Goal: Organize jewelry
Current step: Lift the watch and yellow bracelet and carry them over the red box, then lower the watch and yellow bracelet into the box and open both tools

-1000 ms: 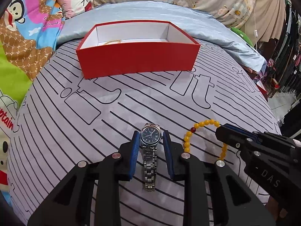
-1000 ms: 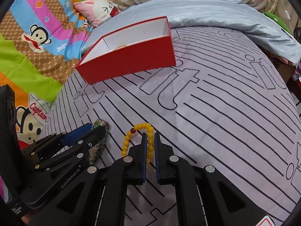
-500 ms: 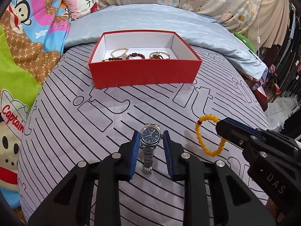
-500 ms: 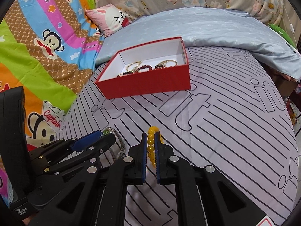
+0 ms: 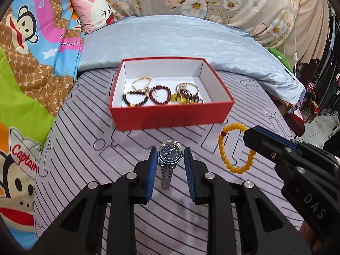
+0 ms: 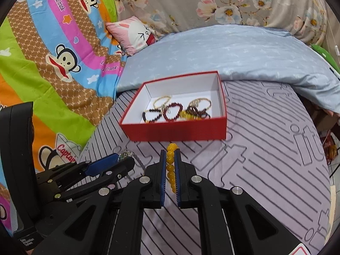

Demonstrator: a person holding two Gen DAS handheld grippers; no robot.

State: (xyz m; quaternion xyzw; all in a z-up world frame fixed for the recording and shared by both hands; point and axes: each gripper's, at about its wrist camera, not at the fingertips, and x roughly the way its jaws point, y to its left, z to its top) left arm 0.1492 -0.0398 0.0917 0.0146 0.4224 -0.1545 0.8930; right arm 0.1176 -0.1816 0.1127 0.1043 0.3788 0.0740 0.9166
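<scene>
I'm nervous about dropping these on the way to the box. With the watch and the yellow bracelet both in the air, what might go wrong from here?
The left gripper pinches the watch only at its case, so the dangling strap may swing it loose. The right gripper holds the yellow bracelet by a few round beads, which might roll out. The red box already holds a cluster of bracelets; new pieces could tangle there.

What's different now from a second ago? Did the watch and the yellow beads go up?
Yes. Both were lifted off the bed: the watch now hangs in the left gripper, and the yellow bead bracelet dangles from the right gripper. Neither grip changed, and nothing was let go. The red box stayed put, its bracelets now in sight.
</scene>
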